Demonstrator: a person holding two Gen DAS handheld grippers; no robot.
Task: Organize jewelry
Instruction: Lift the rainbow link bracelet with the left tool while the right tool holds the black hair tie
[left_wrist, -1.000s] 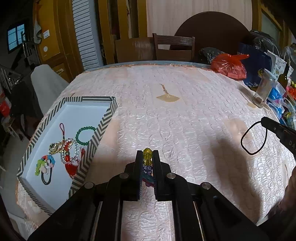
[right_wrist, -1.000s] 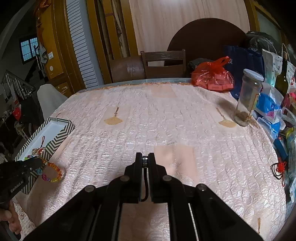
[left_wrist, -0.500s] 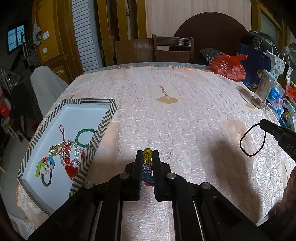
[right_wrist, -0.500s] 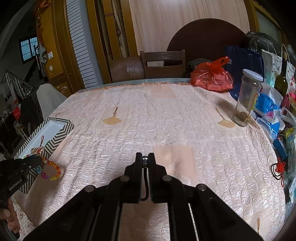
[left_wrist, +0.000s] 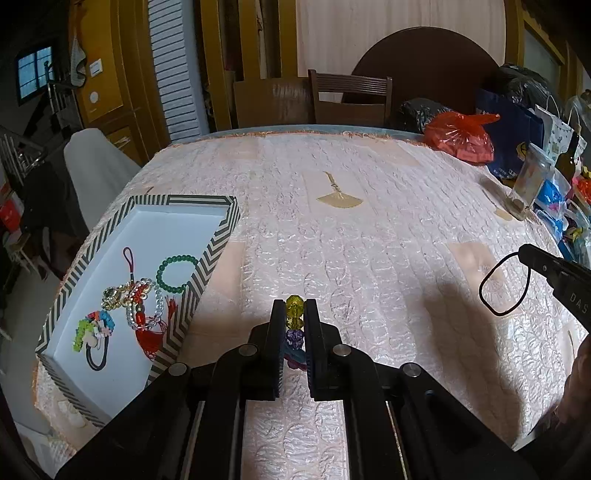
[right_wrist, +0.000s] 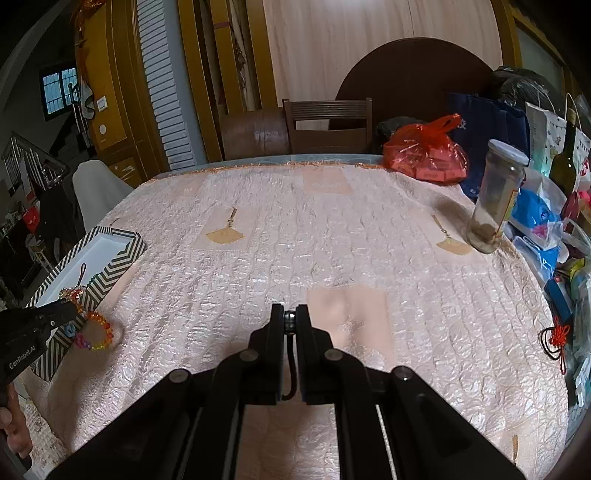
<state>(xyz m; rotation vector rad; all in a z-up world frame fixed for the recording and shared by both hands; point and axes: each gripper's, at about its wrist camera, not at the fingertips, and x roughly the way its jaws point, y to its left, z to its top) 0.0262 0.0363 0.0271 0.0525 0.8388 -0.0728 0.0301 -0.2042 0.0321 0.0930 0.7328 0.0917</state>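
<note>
My left gripper (left_wrist: 294, 314) is shut on a multicoloured bead bracelet (left_wrist: 294, 316), held above the tablecloth to the right of the striped tray (left_wrist: 214, 240); the bracelet hangs as a loop in the right wrist view (right_wrist: 94, 332). The tray holds a green bead bracelet (left_wrist: 176, 271), a red tassel charm (left_wrist: 147, 332), a clear bead bracelet and a colourful hair tie. My right gripper (right_wrist: 290, 317) is shut on a black hair tie (left_wrist: 504, 286) that hangs from its tip over the table's right side.
A glass jar (right_wrist: 496, 199), a red plastic bag (right_wrist: 424, 153) and bags crowd the table's right and far edge. A red knot charm (right_wrist: 557, 336) lies near the right edge. A wooden chair (left_wrist: 349, 98) stands behind the table.
Both grippers keep their hold. The left gripper has drifted slightly toward the tray; the right gripper with the hair tie has barely moved.
</note>
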